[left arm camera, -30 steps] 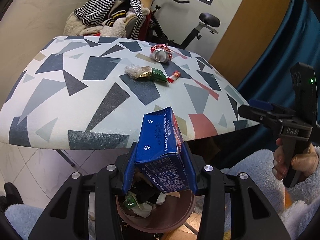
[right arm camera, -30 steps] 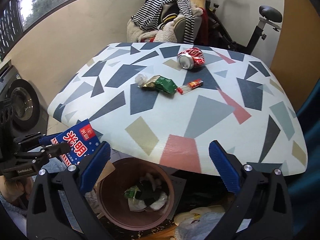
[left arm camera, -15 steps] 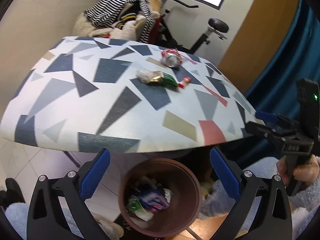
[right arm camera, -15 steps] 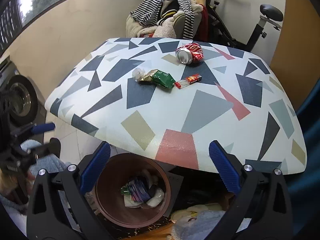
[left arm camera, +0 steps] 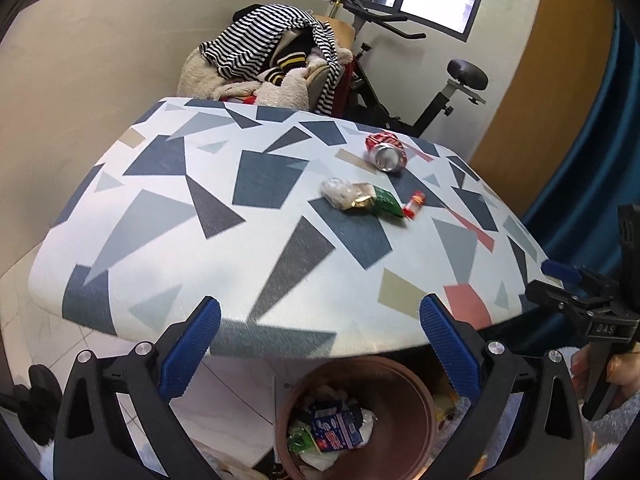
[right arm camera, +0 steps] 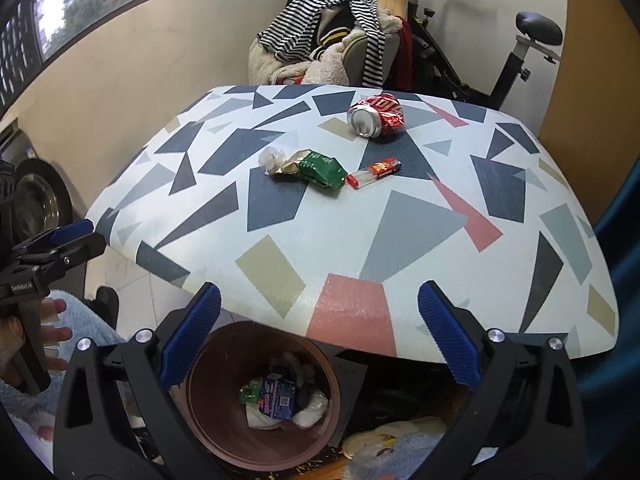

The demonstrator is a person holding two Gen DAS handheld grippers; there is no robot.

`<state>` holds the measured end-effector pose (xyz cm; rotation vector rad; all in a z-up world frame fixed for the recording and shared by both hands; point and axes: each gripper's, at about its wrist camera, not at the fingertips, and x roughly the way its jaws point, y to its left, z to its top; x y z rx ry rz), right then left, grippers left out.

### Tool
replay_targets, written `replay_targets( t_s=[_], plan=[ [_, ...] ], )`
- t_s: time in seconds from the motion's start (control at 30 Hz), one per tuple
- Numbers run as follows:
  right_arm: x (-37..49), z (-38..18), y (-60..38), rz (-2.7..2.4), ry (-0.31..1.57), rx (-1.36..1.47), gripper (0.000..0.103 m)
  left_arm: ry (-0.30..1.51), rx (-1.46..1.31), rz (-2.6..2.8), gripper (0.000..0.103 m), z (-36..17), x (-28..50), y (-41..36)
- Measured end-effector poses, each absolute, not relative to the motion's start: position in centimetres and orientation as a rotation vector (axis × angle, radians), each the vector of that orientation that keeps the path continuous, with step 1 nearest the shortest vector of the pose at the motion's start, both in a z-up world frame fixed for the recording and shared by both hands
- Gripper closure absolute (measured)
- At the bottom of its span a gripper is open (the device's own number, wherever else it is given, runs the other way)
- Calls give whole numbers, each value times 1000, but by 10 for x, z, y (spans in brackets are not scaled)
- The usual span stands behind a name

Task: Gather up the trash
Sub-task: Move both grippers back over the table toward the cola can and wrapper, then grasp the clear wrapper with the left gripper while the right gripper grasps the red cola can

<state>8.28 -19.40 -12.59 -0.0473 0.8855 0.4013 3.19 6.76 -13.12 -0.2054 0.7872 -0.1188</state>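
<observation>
On the patterned table (left arm camera: 256, 248) lie a crushed red can (left arm camera: 386, 152), a green and gold wrapper (left arm camera: 366, 200) and a small red-capped tube (left arm camera: 414, 205). The same can (right arm camera: 376, 116), wrapper (right arm camera: 310, 168) and tube (right arm camera: 374, 172) show in the right wrist view. A brown bin (left arm camera: 408, 400) below the near table edge holds a blue carton (left arm camera: 336, 428) and other trash; the bin (right arm camera: 216, 412) shows in the right view too. My left gripper (left arm camera: 320, 344) is open and empty above the bin. My right gripper (right arm camera: 320, 340) is open and empty.
A chair piled with striped clothes (left arm camera: 272, 60) and an exercise bike (left arm camera: 444, 100) stand behind the table. A blue curtain (left arm camera: 592, 184) hangs at the right. A washing machine drum (right arm camera: 36, 200) is at the left. Fluffy blue fabric (right arm camera: 80, 328) lies near the bin.
My left gripper opened and let go of the blue carton, which dropped into the bin. The left gripper then rose and tilted up toward the table. The right gripper stayed open.
</observation>
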Motion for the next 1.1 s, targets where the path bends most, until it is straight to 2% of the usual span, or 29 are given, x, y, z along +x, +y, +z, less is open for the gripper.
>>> replay_targets(
  t_s=[0.2, 0.37, 0.53, 0.6, 0.63, 0.77, 0.93, 0.97, 1.0, 1.07, 1.1],
  plan=[
    [106, -135, -202, 411, 906, 17, 6, 812, -295, -208, 6, -135, 74, 73],
    [127, -149, -203, 426, 938, 11, 6, 856, -278, -231, 6, -145, 133, 65],
    [155, -158, -203, 346, 963, -19, 6, 931, -419, -217, 8, -171, 204, 66],
    [163, -161, -207, 309, 968, -19, 6, 982, -532, -192, 32, -190, 232, 72],
    [167, -163, -210, 285, 963, -16, 6, 1001, -574, -184, 36, -197, 242, 74],
    [184, -165, -221, 262, 952, 6, 6, 1031, -693, -157, 37, -222, 272, 77],
    [210, -162, -223, 277, 922, -73, 7, 1023, -670, -191, 37, -222, 286, 66],
    [215, -161, -224, 281, 918, -90, 7, 1025, -629, -194, 46, -221, 288, 61],
    [225, -158, -216, 296, 899, -147, 7, 1031, -594, -194, 68, -221, 289, 58],
    [237, -156, -216, 310, 887, -173, 13, 1026, -521, -207, 72, -222, 288, 52],
    [242, -157, -218, 321, 875, -194, 19, 1013, -499, -210, 79, -221, 286, 52]
  ],
)
